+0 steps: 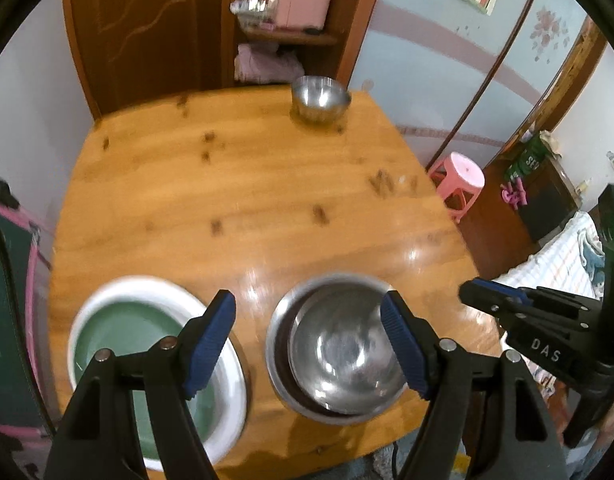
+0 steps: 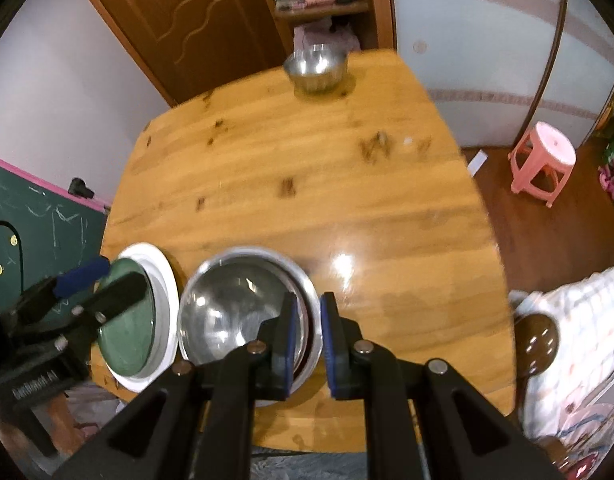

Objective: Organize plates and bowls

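1. Bowls first: two steel bowls sit nested, the inner steel bowl [image 1: 347,356] tilted inside the outer steel bowl [image 1: 295,360], at the near edge of the wooden surface [image 1: 267,208], in the lower middle of both frames.
2. Beside them, toward the lower left, a green plate [image 1: 143,364] lies on a white plate [image 1: 227,392]; that stack nearly touches the bowls.
3. A third steel bowl [image 1: 321,98] stands alone at the far edge, top centre of the frame, well apart from the rest.
4. The left gripper [image 1: 309,346] hangs above the gap between the two stacks; its fingers are spread wide and grasp nothing.
5. The right gripper [image 2: 309,346] hovers over the right rim of the nested bowls; its fingers are pinched nearly together and appear empty, though blur hides whether a pad grazes the rim.
6. Deciding relation, as I judge it: the lone bowl lies straight ahead of both grippers, across the whole surface. Neither hand is clearly nearer; the left, already spread, seems better placed to fetch it to the nest.
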`<state>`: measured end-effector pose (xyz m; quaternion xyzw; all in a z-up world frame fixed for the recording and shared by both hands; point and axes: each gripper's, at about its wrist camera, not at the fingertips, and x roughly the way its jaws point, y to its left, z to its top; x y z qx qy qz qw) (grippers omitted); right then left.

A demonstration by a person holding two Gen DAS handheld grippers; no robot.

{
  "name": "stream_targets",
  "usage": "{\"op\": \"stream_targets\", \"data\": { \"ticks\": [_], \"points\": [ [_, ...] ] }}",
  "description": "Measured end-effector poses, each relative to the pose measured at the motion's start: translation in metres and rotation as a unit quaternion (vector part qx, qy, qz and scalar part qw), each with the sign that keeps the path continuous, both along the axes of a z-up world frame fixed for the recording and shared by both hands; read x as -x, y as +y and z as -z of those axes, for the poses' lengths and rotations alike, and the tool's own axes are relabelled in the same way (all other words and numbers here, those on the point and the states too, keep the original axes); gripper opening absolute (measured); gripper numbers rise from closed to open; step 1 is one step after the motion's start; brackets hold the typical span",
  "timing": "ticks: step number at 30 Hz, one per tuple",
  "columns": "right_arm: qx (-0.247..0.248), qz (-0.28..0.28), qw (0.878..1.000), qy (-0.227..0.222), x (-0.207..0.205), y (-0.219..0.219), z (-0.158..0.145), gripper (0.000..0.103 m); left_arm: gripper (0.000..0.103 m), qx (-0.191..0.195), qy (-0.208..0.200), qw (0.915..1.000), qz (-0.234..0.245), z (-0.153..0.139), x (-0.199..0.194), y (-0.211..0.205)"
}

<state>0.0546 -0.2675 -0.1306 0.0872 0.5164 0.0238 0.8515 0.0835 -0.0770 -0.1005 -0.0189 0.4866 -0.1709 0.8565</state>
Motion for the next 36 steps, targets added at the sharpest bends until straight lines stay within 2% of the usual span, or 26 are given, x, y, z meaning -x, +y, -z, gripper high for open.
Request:
{"op": "stream_targets", "data": {
  "ticks": [6,10,11,13,14,15,19,23,27,30,36],
  "points": [
    [0.046,-0.010,0.998,-0.051,-0.014,-0.017,-0.067,0.012,0.074,-0.015,-0.069,0.9975,0.000,-0.076,-0.034,0.004],
    [0.070,0.000,0.993,-0.090,-0.028,-0.037,-0.117,0.013,0.083,-0.021,-0.103,0.9945,-0.003,-0.113,-0.058,0.002],
    [0.078,0.006,0.992,-0.099,-0.034,-0.042,-0.129,0.016,0.083,-0.021,-0.107,0.9940,-0.002,-0.122,-0.067,0.000],
    [0.089,0.014,0.989,-0.115,-0.045,-0.052,-0.148,0.041,0.083,-0.020,-0.110,0.9937,0.000,-0.133,-0.084,-0.004],
    [0.094,0.020,0.987,-0.125,-0.051,-0.058,-0.157,0.046,0.084,-0.017,-0.110,0.9938,-0.003,-0.139,-0.099,-0.007],
    [0.098,0.025,0.986,-0.135,-0.057,-0.062,-0.164,0.049,0.083,-0.015,-0.110,0.9938,-0.004,-0.142,-0.106,-0.009],
    [0.105,0.034,0.983,-0.150,-0.095,-0.072,-0.181,0.050,0.083,-0.016,-0.107,0.9941,-0.012,-0.147,-0.153,-0.025],
    [0.077,0.033,0.986,-0.143,-0.145,-0.078,-0.179,0.050,0.083,-0.020,-0.103,0.9943,-0.016,-0.132,-0.208,-0.045],
    [0.063,0.024,0.989,-0.130,-0.193,-0.079,-0.162,0.049,0.083,-0.011,-0.081,0.9963,-0.026,-0.098,-0.261,-0.058],
    [0.050,0.010,0.993,-0.107,-0.232,-0.076,-0.136,0.050,0.083,-0.005,-0.063,0.9972,-0.040,-0.064,-0.293,-0.066],
    [0.015,0.008,0.999,-0.042,-0.295,-0.080,-0.070,0.050,0.083,0.012,0.009,0.9973,-0.072,0.016,-0.340,-0.074]
  ]
}}
